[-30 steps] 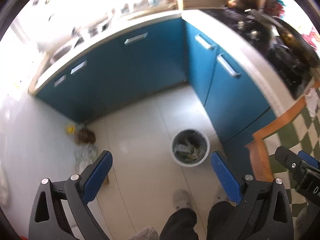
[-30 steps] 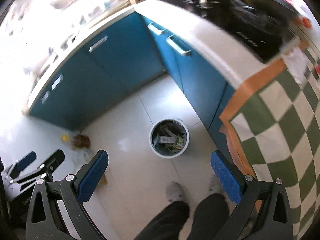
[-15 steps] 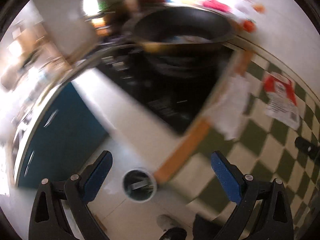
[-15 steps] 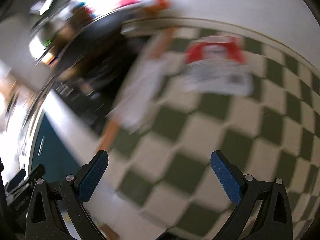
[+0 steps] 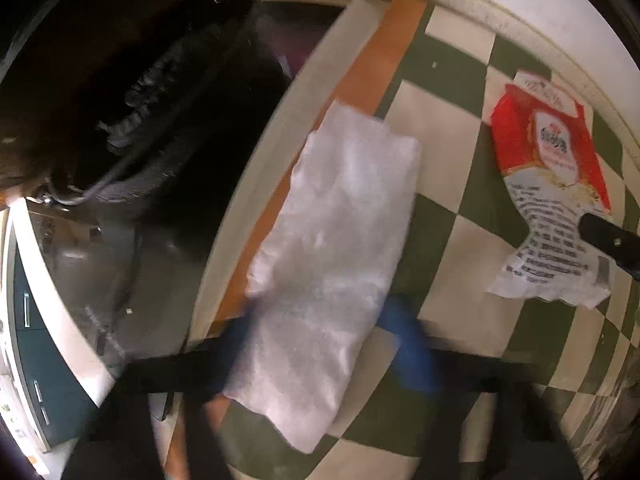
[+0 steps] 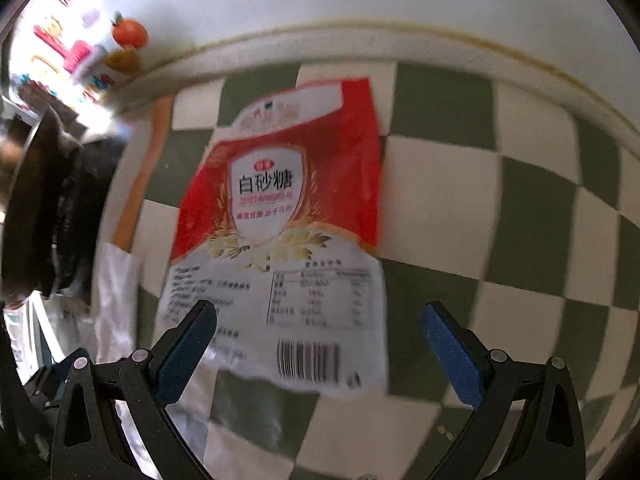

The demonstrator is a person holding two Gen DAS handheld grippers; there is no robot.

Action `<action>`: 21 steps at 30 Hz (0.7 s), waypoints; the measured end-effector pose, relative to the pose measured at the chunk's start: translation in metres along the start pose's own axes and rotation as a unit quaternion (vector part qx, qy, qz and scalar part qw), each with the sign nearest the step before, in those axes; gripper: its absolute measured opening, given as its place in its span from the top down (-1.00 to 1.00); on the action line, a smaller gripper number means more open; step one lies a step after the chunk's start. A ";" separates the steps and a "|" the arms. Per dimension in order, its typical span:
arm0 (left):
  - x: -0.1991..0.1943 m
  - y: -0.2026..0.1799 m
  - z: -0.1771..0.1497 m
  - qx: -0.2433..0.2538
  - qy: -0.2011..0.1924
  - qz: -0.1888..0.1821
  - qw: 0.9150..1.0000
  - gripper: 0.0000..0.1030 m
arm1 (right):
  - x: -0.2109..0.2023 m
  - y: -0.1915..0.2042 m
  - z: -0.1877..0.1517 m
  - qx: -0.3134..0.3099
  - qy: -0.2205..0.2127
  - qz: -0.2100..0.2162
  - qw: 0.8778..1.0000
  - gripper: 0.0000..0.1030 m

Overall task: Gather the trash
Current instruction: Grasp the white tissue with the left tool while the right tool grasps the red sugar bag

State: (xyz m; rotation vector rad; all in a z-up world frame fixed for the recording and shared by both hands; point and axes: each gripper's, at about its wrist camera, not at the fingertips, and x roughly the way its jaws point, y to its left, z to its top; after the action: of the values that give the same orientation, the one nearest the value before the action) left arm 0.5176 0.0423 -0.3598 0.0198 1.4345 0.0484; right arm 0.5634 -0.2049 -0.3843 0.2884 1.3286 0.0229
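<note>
Trash first: crumpled white plastic wrapper (image 5: 332, 264) lies flat between the closing left tongs (image 5: 320, 352), placed for pinching; red-and-white sugar bag (image 6: 288, 232) lies flat just ahead of the spread, empty right tongs (image 6: 318, 344) on the green-and-cream chequered bench (image 6: 520, 240)

You have two pieces of trash on the checked cloth (image 5: 460, 184): one white crumpled sheet (image 5: 332, 264) at the centre of the left wrist view, and one red-and-white sugar bag (image 6: 280, 232) mid-frame in the right wrist view. You hold two grippers, one in each hand.
</note>
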 end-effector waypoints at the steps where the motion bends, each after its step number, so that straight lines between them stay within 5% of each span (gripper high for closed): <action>1: -0.002 0.002 0.001 -0.006 -0.006 -0.008 1.000 0.68 | 0.005 0.004 -0.001 -0.003 0.001 -0.011 1.000 -1.00; 2: -0.002 0.002 0.001 -0.006 -0.004 -0.004 1.000 0.93 | 0.006 0.009 -0.001 -0.012 -0.009 -0.020 1.000 -0.98; 3: -0.003 0.003 0.001 -0.007 -0.005 0.001 1.000 0.95 | 0.006 0.015 -0.004 -0.021 -0.012 -0.031 0.999 -0.86; 5: -0.004 0.005 -0.003 -0.012 -0.006 0.006 1.000 0.97 | 0.002 0.023 -0.008 -0.031 -0.040 -0.054 0.997 -0.43; 7: -0.008 0.008 -0.008 -0.017 -0.013 0.018 1.000 0.98 | -0.001 0.024 -0.010 -0.029 -0.053 -0.049 0.997 0.29; 10: -0.022 0.015 -0.016 -0.036 -0.028 0.020 0.999 0.99 | -0.012 0.022 -0.014 -0.031 -0.070 -0.031 0.997 0.85; 21: -0.111 0.063 -0.074 -0.124 -0.099 -0.008 0.987 0.99 | -0.112 0.021 -0.060 -0.061 -0.134 0.051 0.988 0.97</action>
State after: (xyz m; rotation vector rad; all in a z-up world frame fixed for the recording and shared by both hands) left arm 0.4284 0.0994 -0.2570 -0.1869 1.2219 0.2068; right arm 0.4822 -0.1931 -0.2858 0.2457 1.0397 0.1459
